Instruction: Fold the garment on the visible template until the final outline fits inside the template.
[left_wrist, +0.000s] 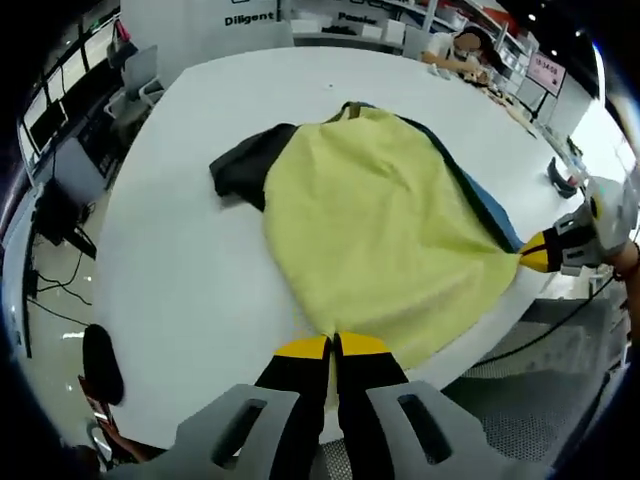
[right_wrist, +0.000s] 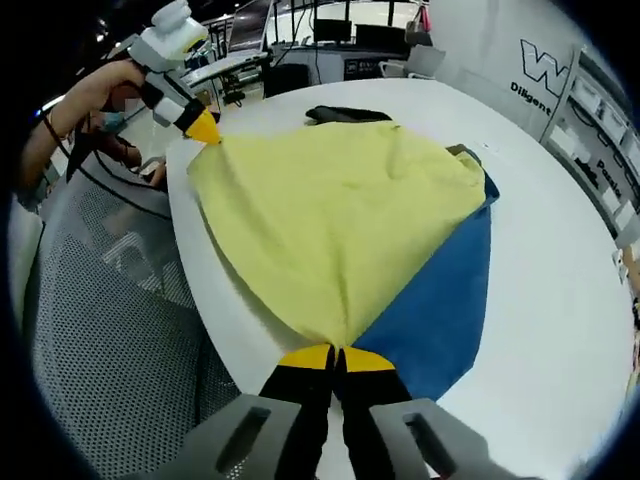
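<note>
A garment lies spread on the white table (left_wrist: 190, 270), its yellow side (left_wrist: 380, 220) up and a black sleeve (left_wrist: 240, 168) sticking out at the far left. Under it a blue template (left_wrist: 492, 208) peeks out along the right edge. My left gripper (left_wrist: 335, 346) is shut on the yellow hem at the near table edge. In the right gripper view the yellow cloth (right_wrist: 330, 210) fans out from my right gripper (right_wrist: 337, 354), which is shut on another hem corner, with the blue template (right_wrist: 440, 300) bare to its right. Each gripper also shows in the other's view: right gripper (left_wrist: 538, 254), left gripper (right_wrist: 203, 127).
A person (left_wrist: 465, 48) sits at the far end of the table. A small dark object (left_wrist: 560, 178) lies near the right table edge. Office chairs (left_wrist: 135, 85) stand at the left. A grey mesh chair (right_wrist: 100, 300) sits just off the table (right_wrist: 560, 280) edge.
</note>
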